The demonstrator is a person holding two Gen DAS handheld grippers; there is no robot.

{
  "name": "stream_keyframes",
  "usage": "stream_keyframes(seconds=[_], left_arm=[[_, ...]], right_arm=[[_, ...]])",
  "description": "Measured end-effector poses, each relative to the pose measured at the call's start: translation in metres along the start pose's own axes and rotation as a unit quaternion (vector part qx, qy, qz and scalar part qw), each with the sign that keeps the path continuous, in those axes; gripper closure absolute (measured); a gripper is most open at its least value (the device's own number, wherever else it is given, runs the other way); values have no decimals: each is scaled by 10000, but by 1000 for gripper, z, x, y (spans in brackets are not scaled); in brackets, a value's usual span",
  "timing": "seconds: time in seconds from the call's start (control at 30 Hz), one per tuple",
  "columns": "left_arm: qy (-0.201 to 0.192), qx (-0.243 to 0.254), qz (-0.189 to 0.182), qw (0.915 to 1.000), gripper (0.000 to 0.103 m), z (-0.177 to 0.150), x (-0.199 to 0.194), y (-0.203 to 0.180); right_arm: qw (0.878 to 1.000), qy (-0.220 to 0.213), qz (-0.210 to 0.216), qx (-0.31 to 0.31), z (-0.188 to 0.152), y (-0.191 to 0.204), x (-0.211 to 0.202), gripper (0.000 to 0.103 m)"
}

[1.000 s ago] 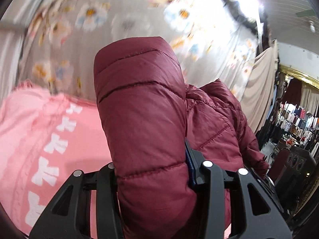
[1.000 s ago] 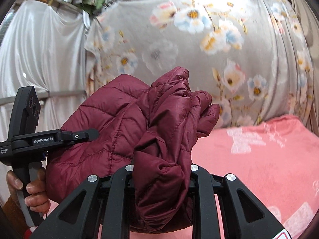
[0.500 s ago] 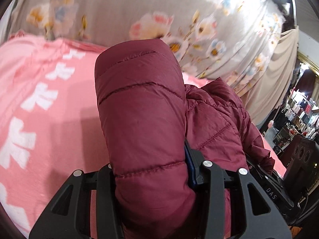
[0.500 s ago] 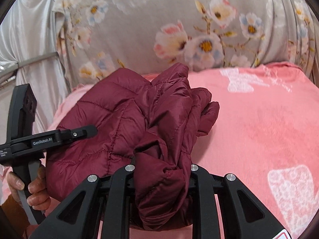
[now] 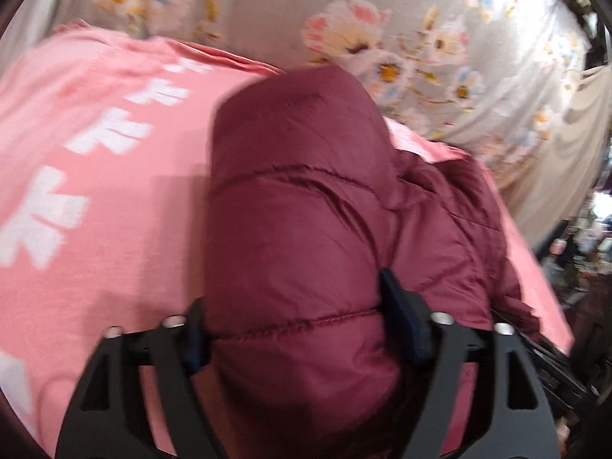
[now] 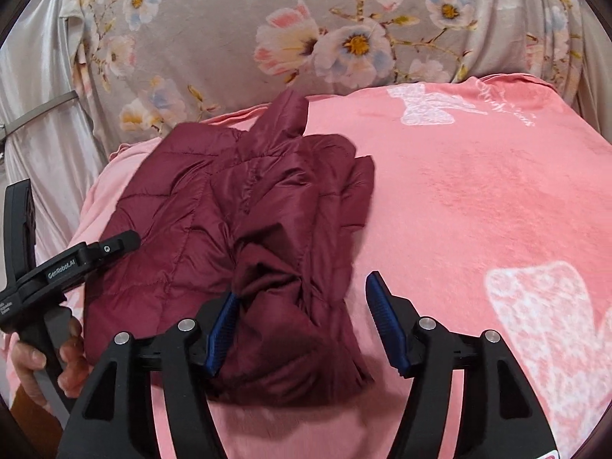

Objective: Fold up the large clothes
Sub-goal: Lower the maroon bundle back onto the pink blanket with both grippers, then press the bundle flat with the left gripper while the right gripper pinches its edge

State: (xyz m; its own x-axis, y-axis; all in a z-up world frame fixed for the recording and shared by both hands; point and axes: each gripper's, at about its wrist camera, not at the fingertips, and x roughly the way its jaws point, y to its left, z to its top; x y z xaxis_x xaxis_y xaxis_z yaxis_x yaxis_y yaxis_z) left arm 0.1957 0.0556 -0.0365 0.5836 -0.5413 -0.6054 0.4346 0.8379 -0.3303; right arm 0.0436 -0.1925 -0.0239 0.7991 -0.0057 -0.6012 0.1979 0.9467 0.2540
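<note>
A maroon puffer jacket (image 5: 298,229) lies bunched on the pink blanket (image 5: 95,229). My left gripper (image 5: 294,313) straddles one puffy fold; its jaws are opening and the fabric still bulges against both pads. In the right wrist view the jacket (image 6: 214,206) rests in a heap near the blanket's left edge. My right gripper (image 6: 302,290) is opening around a crumpled fold: the left pad touches the cloth, while the right pad (image 6: 386,325) stands clear of it. One finger (image 6: 114,243) of the left gripper shows at the left, held by a hand (image 6: 57,359).
The pink blanket (image 6: 478,210) with white prints spreads wide to the right of the jacket. A grey floral curtain (image 6: 306,38) hangs close behind it, with a pale drape (image 6: 30,95) at the left. Dark shop clutter (image 5: 589,248) stands beyond the blanket's right edge.
Both grippers came down with the jacket, which now rests on the blanket. Both jaws have spread wider, and the right one's pad has come off the fold.
</note>
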Motion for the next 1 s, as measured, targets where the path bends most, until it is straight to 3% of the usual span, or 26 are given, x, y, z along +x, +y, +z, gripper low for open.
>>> stream_keyframes(seconds=[0.03,0.13,0.2,0.3,0.37,0.53,0.73,1.0], left_arm=[[-95,51,337,9994,16,0,-10,-2],[-227,146,855,9960,15,3,-38,-10],[-231,143,1072,9939,15,9,-53,-16],[-300,82,1235,9919,23,26,-79,-28],[-330,84,1281,9912,26,39,-89,-41],[-436,250,1555,9866,26,56,-88,-73],[-229,383,2047,9778,27,55,-47,-82],[249,277,2099,9770,28,36,0,-66]], right_arm=[[10000,-39,-40,-6,-1,-2,-8,41],[9988,-318,-343,-144,-1,-3,-43,42],[9972,-544,-441,-275,7,2,-62,70],[9936,-795,-515,-608,31,22,-78,91],[9921,-890,-473,-746,43,35,-78,96],[9908,-801,-469,-985,53,61,-49,98],[9921,-493,-681,-931,48,59,-5,98],[9936,-85,-822,-767,31,40,31,98]])
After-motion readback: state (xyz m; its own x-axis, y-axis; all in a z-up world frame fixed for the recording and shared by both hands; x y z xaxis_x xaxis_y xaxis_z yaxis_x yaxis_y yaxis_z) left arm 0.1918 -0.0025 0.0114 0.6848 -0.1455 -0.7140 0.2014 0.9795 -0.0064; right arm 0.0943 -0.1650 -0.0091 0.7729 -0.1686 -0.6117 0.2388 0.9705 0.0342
